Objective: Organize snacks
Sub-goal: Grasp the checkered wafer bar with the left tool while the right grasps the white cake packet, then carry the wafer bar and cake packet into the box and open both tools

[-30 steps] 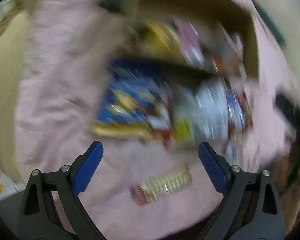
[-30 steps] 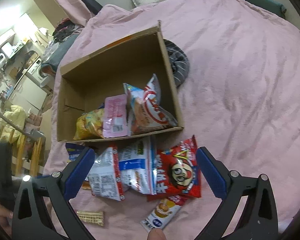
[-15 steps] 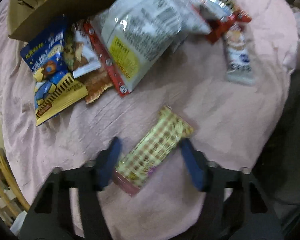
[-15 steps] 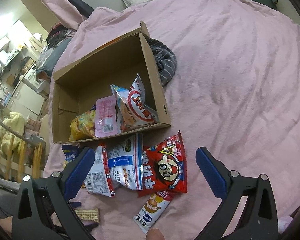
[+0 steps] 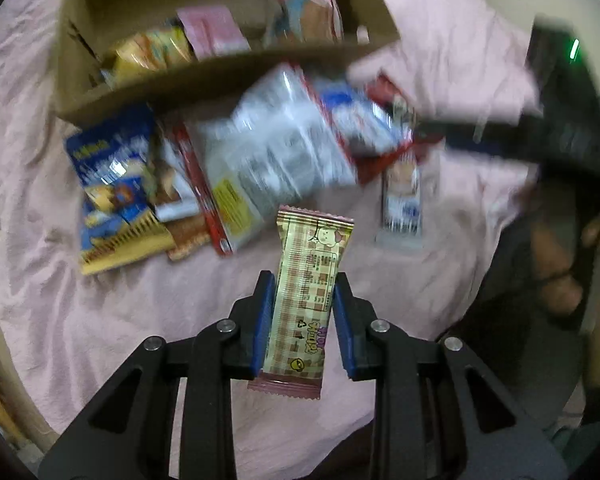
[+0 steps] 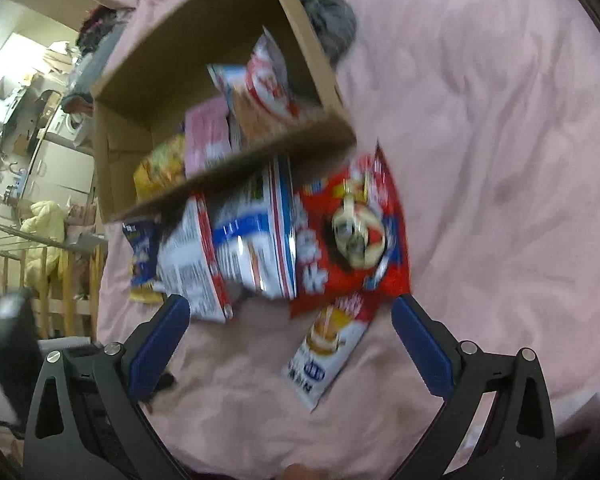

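My left gripper [image 5: 302, 288] is shut on a checkered beige snack bar [image 5: 306, 284] and holds it above the pink bedcover. Beyond it lie a blue snack bag [image 5: 112, 184], a silver bag [image 5: 272, 156] and a small white sachet [image 5: 402, 200]. The cardboard box [image 5: 220, 68] behind them holds several snacks. My right gripper [image 6: 290, 320] is open and empty, low over the white sachet [image 6: 328, 352]. A red bag [image 6: 352, 232] and a white-blue bag [image 6: 256, 236] lie in front of the box [image 6: 228, 176].
The pink bedcover [image 6: 500, 160] spreads wide to the right. A grey striped cloth [image 6: 328, 20] lies behind the box. A wooden rail [image 6: 40, 264] and room clutter stand at the left. The right gripper and hand show blurred in the left wrist view [image 5: 560, 120].
My left gripper closed on the checkered bar and lifted it off the bedcover. My right gripper moved down and closer to the snacks in front of the box.
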